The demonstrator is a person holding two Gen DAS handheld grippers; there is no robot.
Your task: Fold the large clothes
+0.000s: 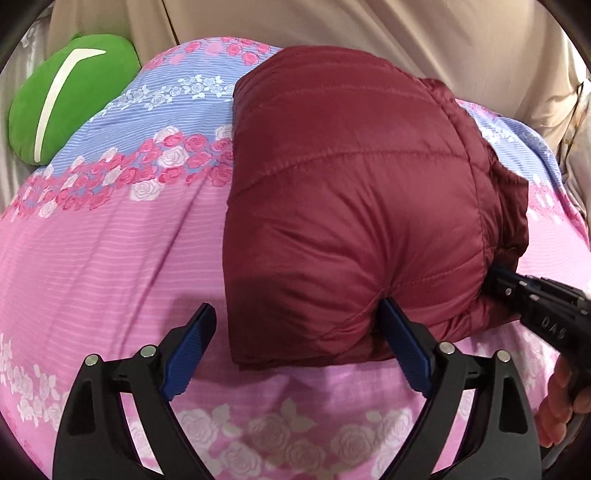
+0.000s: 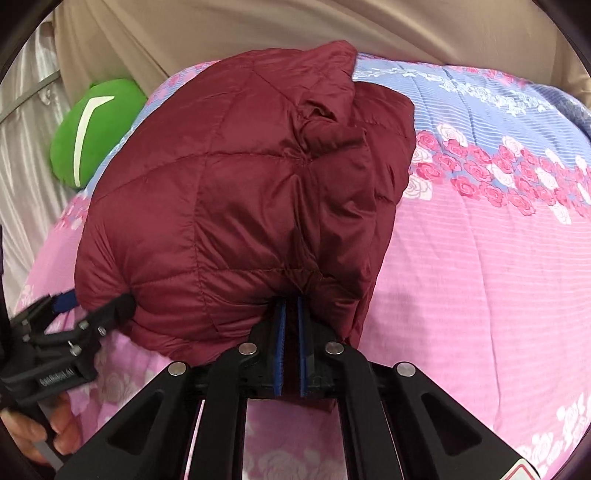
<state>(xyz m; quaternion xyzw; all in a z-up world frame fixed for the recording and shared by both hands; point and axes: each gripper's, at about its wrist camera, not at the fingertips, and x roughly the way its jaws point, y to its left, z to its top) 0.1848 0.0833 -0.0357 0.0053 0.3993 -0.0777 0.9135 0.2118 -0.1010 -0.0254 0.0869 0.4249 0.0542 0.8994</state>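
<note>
Your right gripper (image 2: 291, 317) pinches the folded maroon jacket's (image 2: 236, 192) near edge on the bed (image 2: 480, 258). Your left gripper (image 1: 295, 325) stands wide open around its corner, fingers (image 1: 192, 343) not squeezing it.

Dark maroon quilted puffer jacket (image 1: 351, 206), plain w/ stitched squares. Bedspread (image 1: 110, 258) under gripper: pink w/ pale stripes, blue band, pink & white roses. Green plush cushion (image 1: 70, 96) far left, white curved stripe. Beige curtain (image 1: 406, 33) beyond.

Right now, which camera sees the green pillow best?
The left wrist view: the green pillow shows almost whole there, white stripe included, lying past the flowery bedspread. In the right wrist view the pillow looks smaller, and the red puffy jacket and the bedspread's edge hide part of it.
</note>
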